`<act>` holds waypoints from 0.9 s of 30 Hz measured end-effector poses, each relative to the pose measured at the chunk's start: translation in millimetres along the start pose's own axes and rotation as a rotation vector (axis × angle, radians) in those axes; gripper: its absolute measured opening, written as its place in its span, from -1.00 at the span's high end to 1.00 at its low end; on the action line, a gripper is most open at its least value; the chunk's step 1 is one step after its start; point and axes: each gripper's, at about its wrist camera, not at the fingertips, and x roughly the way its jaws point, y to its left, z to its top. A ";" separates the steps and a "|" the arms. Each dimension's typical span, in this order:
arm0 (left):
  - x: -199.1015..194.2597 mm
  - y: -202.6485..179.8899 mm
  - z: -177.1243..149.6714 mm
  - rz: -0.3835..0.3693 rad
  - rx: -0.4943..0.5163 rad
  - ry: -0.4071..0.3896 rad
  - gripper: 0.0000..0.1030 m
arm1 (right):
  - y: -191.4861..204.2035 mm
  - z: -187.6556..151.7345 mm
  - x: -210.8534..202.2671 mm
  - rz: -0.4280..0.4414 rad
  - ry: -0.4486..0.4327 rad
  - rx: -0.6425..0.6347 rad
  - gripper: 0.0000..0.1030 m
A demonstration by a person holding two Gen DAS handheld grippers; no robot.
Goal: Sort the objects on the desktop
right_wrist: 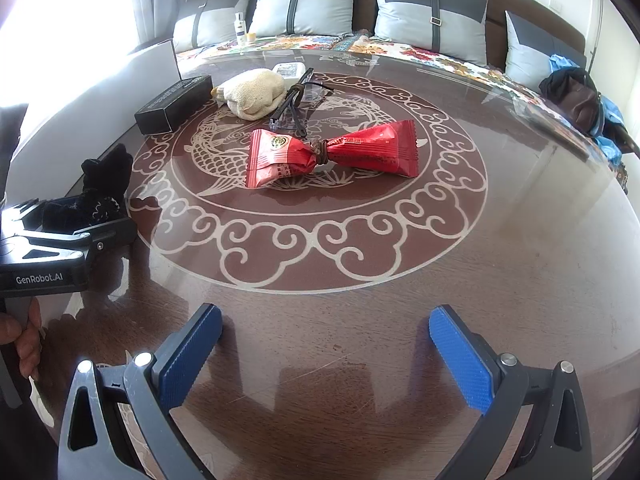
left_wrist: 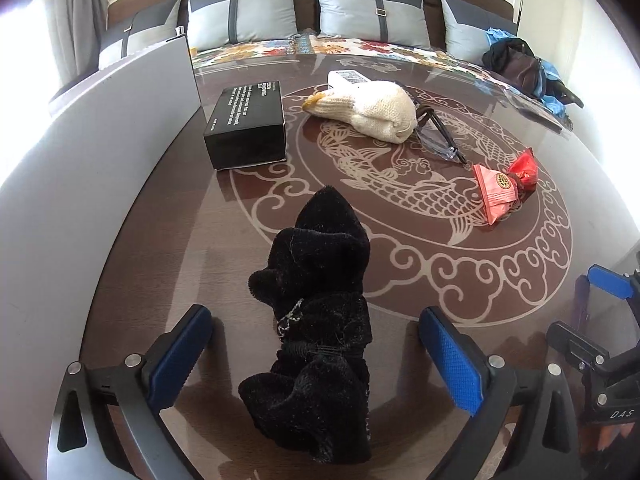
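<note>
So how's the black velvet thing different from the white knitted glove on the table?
The black velvet pouch is dark and fuzzy; the white knitted glove is cream with a coarse weave. The pouch lies between the open left gripper's fingers; the glove sits farther away, beside the glasses. Both are soft, crumpled and resting on the table.

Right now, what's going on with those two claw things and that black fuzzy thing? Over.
Left tool open, black cloth lying loose between its pads. Right tool open, empty. Red packet ahead, nothing in the way.
</note>
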 end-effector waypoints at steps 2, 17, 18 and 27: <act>0.2 0.1 -0.1 0.000 0.001 0.000 -1.00 | -0.5 0.2 0.5 0.000 0.000 0.000 -1.00; -0.4 -0.6 -0.8 0.000 -0.001 0.000 -1.00 | 0.9 0.0 1.5 -0.006 0.003 -0.004 -1.00; -0.2 -0.5 -0.9 0.000 -0.001 0.000 -1.00 | 0.8 0.2 1.7 -0.006 0.003 -0.004 -1.00; 0.0 -0.6 -1.1 0.000 -0.001 0.000 -1.00 | 1.1 0.0 2.0 -0.006 0.004 -0.004 -1.00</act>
